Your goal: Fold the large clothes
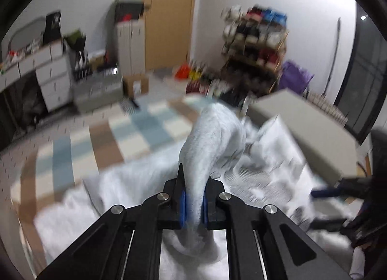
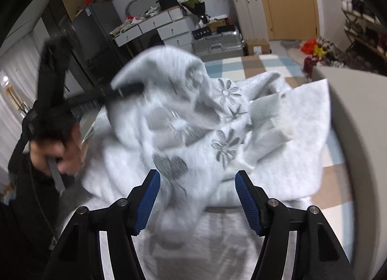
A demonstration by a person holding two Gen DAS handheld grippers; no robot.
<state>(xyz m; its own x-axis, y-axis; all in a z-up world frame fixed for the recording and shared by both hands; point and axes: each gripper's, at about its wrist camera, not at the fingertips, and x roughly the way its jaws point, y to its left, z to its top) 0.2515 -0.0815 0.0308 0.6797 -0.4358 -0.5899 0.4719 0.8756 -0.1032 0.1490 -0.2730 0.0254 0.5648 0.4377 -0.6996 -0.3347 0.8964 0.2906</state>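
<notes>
Blurring the pale sweater, the left gripper pinches it.

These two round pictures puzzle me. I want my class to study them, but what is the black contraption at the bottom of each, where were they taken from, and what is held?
No robot here: a person holds a two-finger gripper in each hand, each carrying a wide-angle camera that looks along its fingers. The left camera shows the left gripper shut on a fold of a white sweater, which lies rumpled on a checked mat. The right camera shows the right gripper open and empty above the same sweater, with grey flowers on it. The person's hand is at the left there.
</notes>
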